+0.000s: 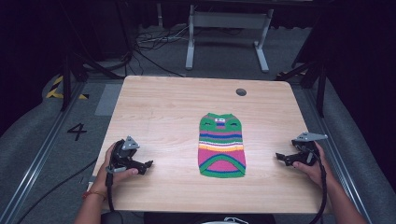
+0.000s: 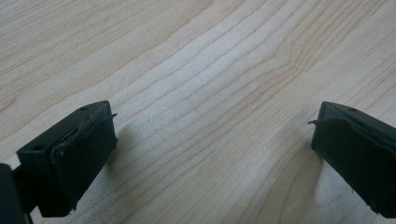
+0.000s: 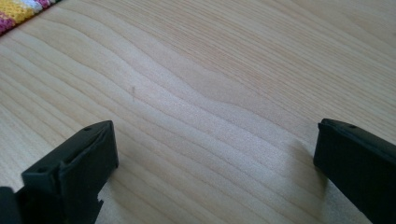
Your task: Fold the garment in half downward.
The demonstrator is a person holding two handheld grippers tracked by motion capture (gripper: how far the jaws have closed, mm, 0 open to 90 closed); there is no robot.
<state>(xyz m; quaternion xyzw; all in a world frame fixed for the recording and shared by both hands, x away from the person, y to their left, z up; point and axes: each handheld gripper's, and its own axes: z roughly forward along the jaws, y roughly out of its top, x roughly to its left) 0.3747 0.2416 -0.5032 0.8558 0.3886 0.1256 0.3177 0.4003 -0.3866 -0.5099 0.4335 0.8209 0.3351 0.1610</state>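
A small knitted sweater [image 1: 222,145] with green, pink, purple and yellow stripes lies flat in the middle of the wooden table [image 1: 159,107], neck toward the far side. My left gripper [image 1: 148,164] rests low on the table at the near left, well apart from the sweater, jaws pointing right. In the left gripper view the left gripper [image 2: 212,154] stands open over bare wood. My right gripper [image 1: 279,157] sits at the near right, jaws pointing left toward the sweater. In its own view the right gripper [image 3: 212,168] is open, and a corner of the sweater [image 3: 18,11] shows at the top left.
A round grommet hole [image 1: 241,92] is set in the table near the far edge. Beyond the table stand a grey frame [image 1: 226,32] and loose cables [image 1: 154,42] on the floor. Dark stands flank both sides.
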